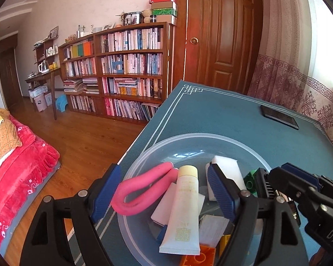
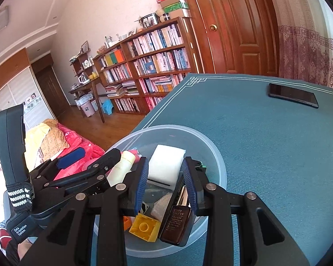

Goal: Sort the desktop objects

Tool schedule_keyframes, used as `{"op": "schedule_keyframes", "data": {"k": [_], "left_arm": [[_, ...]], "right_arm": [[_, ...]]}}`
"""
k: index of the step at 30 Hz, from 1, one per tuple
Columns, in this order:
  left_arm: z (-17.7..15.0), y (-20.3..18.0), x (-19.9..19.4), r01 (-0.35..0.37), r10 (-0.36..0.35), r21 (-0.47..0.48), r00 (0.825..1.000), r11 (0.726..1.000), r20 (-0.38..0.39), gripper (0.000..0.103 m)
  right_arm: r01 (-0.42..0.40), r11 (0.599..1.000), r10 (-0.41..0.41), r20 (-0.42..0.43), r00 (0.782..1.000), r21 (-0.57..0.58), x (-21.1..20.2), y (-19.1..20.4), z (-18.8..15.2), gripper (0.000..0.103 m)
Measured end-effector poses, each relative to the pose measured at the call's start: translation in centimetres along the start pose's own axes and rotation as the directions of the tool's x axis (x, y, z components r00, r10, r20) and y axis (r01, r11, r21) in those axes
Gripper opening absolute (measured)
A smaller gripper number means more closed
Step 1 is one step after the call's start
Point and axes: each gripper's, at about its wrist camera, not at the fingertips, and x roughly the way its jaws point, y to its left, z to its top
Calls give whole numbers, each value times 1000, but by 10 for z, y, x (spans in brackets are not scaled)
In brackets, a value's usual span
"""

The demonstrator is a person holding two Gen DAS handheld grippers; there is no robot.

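From the left wrist camera, the left gripper (image 1: 164, 190) hangs over the near rim of a clear plastic bowl (image 1: 188, 138), its blue-padded fingers (image 1: 221, 191) spread wide with nothing between them. In the bowl a cream tube (image 1: 184, 210) lies lengthwise, cap pointing away toward the far rim and crimped end toward the camera. A bent pink foam curler (image 1: 137, 190) loops to its left with both ends aimed at the cap. A white sponge block (image 1: 229, 173) sits behind the right-hand finger, and an orange brick (image 1: 199, 258) shows at the bottom edge. The right gripper (image 1: 299, 184) enters from the right, over the bowl. The bowl rests on a teal mat (image 1: 222, 110) with a white line border; a dark phone (image 1: 279, 117) lies flat near its far right corner. Beyond are a bookshelf (image 1: 122, 71), a wooden door (image 1: 222, 28), wood flooring and a red bedspread (image 1: 17, 166).

From the right wrist camera, the right gripper (image 2: 166, 186) is also over the bowl (image 2: 217, 161), fingers parted and gripping nothing. Beneath it a dark foundation bottle (image 2: 177, 221) lies with its base toward the camera and cap pointing away, beside a yellow brick (image 2: 144, 227). The sponge (image 2: 166, 164) lies further in. The left gripper (image 2: 86, 164) reaches in from the left.
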Motion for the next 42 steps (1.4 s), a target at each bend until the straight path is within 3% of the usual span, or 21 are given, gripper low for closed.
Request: {"op": "schedule_keyframes", "data": {"k": [14,16,18,25,33,38,42], "left_arm": [[2,-7,-4,-18,18,26,1000,1000,14,89],[3,-7,-6,-21,20,24,1000,1000,21,93],[4,-8,-10,-24,23,23,999,999,35,103],[5,-13,-22,-23,20,43,998,999,63,102],[6,-21,-30,-25,19,65,996,998,84,102],[6,-26,-35,-35,28,77,995,996,96,102],[8,-28,-42,-46,38,75,993,996,112,102]], "right_arm": [[47,999,-47,45,998,8,-13,-2,-2,36],[54,998,-55,54,997,13,-17,-4,-2,41],[61,998,-62,68,996,24,-21,-6,-2,59],[87,995,-91,99,991,39,-34,-9,-4,61],[142,989,-146,166,975,34,-53,-9,-7,75],[177,984,-180,230,956,33,-70,-8,-10,83],[221,975,-218,305,927,26,-88,-4,-11,87]]}}
